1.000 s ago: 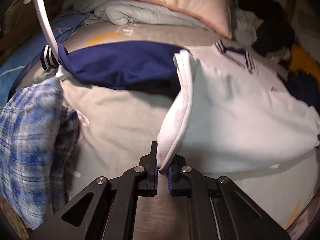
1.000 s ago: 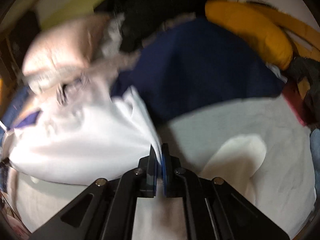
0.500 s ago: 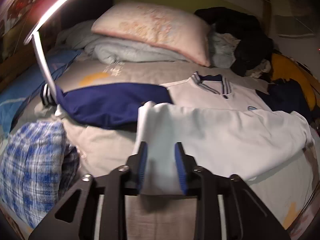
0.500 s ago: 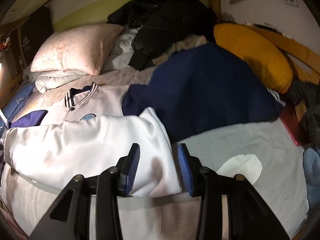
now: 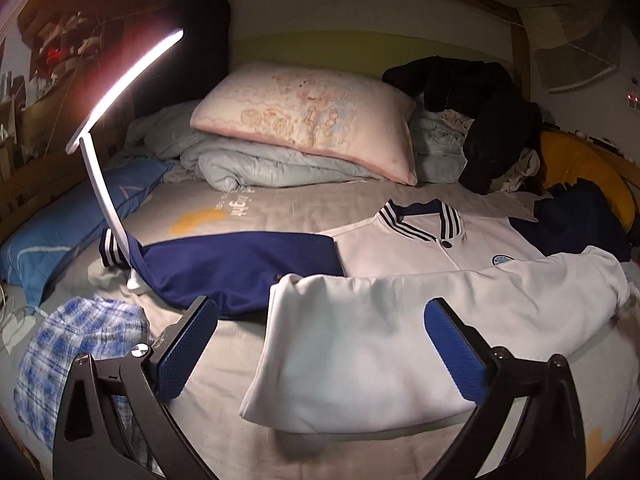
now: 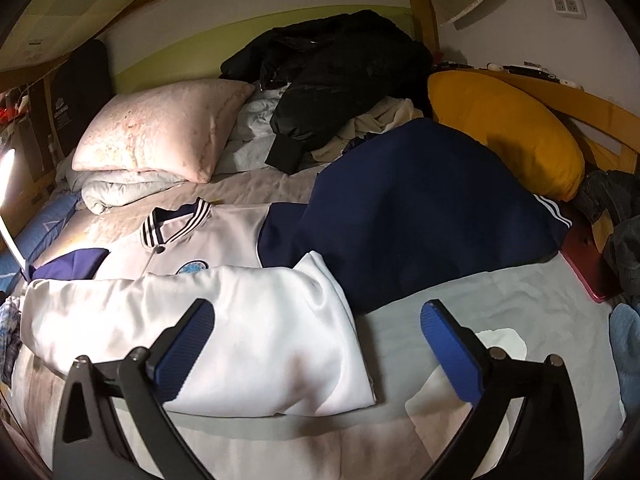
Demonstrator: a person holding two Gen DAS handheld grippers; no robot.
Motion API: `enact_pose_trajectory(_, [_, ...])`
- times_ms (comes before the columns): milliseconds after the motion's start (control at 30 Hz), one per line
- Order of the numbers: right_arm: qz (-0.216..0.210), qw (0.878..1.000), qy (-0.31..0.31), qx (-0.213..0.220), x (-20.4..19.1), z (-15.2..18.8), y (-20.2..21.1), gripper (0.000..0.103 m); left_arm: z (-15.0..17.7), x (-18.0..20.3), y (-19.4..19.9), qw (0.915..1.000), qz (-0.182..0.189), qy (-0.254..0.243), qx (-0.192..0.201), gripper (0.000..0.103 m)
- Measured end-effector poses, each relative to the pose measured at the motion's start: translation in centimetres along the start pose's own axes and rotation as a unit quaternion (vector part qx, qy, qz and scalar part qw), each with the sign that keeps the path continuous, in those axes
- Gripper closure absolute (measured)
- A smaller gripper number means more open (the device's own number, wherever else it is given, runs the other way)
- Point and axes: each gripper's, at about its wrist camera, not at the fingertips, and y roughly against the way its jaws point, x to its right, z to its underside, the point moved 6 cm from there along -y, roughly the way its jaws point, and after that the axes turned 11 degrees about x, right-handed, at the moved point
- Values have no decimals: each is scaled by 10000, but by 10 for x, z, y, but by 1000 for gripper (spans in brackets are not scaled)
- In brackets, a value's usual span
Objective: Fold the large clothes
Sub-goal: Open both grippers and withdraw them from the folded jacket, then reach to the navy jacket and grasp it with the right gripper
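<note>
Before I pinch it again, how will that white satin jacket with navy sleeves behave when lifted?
The white satin jacket with navy sleeves is probably floppy: its folded hem sags in soft creases. Its sheen suggests slippery cloth. The spread navy sleeve would likely trail.

Lit lamp (image 5: 120,92); wooden bed frame (image 6: 592,108)

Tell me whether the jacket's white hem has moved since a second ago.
Yes. The white hem, earlier pinched up in both grippers, now lies folded flat over the jacket's body, below its striped collar; both jaws have just been opening, nothing between them.
</note>
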Motion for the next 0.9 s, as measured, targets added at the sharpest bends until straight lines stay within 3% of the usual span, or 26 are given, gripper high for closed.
enact_pose_trajectory(367, [-115,9999,-49,31,-3,-3,0,0,2,4,-6,9999,78,120,-70,0])
enact_pose_trajectory(467, [181,9997,-4,157,5,-8,3,0,0,2,-6,9998,67,202,-53,0])
enact_pose_trajectory(533, [576,9976,-57,374,23,-18,8,0,-2,0,-5,9996,66,263,-12,0])
enact_pose_trajectory(700, [648,9877,-1372,367,92,-33,10,0,-5,-5,-5,9993,41,365,111,0])
enact_pose_trajectory(800, [1483,9832,-1036,259,122,-35,1,0,-2,-1,-9,9997,30,237,96,0])
enact_pose_trajectory(900, [1019,9824,-1550,-215,137,-25,-24,8,2,5,-16,10000,-34,71,36,0])
